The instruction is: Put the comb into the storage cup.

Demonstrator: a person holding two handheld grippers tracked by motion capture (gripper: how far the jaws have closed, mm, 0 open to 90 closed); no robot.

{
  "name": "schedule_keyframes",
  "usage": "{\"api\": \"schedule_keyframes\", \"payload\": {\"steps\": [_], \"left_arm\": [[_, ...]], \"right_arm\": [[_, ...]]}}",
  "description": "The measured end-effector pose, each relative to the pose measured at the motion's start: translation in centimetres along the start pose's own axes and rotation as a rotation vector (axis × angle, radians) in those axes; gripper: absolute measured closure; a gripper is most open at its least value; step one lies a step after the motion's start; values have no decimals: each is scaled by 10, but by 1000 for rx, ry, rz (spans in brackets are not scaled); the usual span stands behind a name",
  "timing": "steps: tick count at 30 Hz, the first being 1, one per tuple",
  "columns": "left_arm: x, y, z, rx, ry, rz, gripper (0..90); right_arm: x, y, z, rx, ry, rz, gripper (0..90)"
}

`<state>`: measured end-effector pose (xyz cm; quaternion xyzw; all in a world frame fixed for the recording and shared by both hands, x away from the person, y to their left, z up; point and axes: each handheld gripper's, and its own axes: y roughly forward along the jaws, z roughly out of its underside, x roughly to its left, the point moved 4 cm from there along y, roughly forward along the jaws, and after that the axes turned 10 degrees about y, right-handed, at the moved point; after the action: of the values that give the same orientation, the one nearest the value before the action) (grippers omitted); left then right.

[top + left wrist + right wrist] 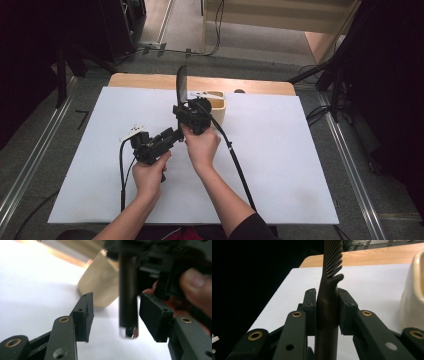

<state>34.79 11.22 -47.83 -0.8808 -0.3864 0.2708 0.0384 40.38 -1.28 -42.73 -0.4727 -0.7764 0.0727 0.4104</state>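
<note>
A black comb [181, 83] stands upright over the middle of the white board, teeth at the top. My right gripper [189, 114] is shut on its handle; in the right gripper view the handle [327, 307] is pinched between both pads and the teeth [333, 257] rise above them. My left gripper [171, 135] comes in from the left, just below. In the left gripper view it [117, 305] is open, and the lower end of the comb handle [128, 302] hangs between the pads, nearer the right pad [155, 315], touching neither.
A cream container [219, 108] stands just behind the grippers, with a white item in it. The white board [285, 165] covers a wooden table [150, 80]. Cables trail from both grippers toward the person. Dark stands and floor rails flank the table.
</note>
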Motion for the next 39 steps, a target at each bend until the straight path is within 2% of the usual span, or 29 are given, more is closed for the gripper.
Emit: {"api": "schedule_keyframes", "payload": {"steps": [3, 8, 11, 12, 14, 15, 16, 17, 19, 23, 25, 27, 31, 33, 36, 39], "left_arm": [[-4, 0, -1, 39, 29, 3, 460], [-10, 1, -1, 123, 31, 27, 447], [-12, 1, -1, 168, 38, 52, 433], [-13, 2, -1, 183, 41, 72, 428], [-16, 2, 0, 231, 66, 81, 406], [-17, 2, 0, 240, 85, 86, 405], [-19, 2, 0, 253, 95, 88, 395], [-20, 1, -1, 264, 111, 83, 394], [-21, -1, -2, 281, 131, 99, 390], [-20, -6, -3, 340, 192, 101, 371], [-18, -8, -2, 380, 202, 114, 359], [-16, -12, -1, 399, 217, 123, 359], [-10, -17, 1, 448, 243, 125, 344], [-7, -20, 2, 451, 259, 125, 344], [-5, -22, 3, 483, 273, 137, 344], [-4, -24, 5, 489, 290, 142, 344]], "right_arm": [[-5, 0, -1, -8, -15, 21, 699], [-12, 0, -2, -15, -33, 44, 700], [-15, -2, -2, -26, -40, 53, 699], [-15, -2, -2, -27, -43, 55, 699], [-16, -2, -2, -26, -40, 45, 699], [-16, -2, -2, -22, -44, 28, 699], [-17, -2, -2, -28, -57, 42, 699], [-17, -2, -2, -28, -60, 39, 699], [-17, -3, -2, -33, -66, 35, 699], [-17, -4, -2, -41, -70, 33, 699], [-17, -5, -2, -52, -77, 31, 699], [-16, -5, -2, -58, -92, -1, 699], [-16, -7, -2, -78, -109, 4, 700], [-16, -8, -2, -83, -110, 6, 700], [-18, -9, -3, -91, -116, 5, 700], [-20, -11, -4, -101, -120, 8, 700]]}}
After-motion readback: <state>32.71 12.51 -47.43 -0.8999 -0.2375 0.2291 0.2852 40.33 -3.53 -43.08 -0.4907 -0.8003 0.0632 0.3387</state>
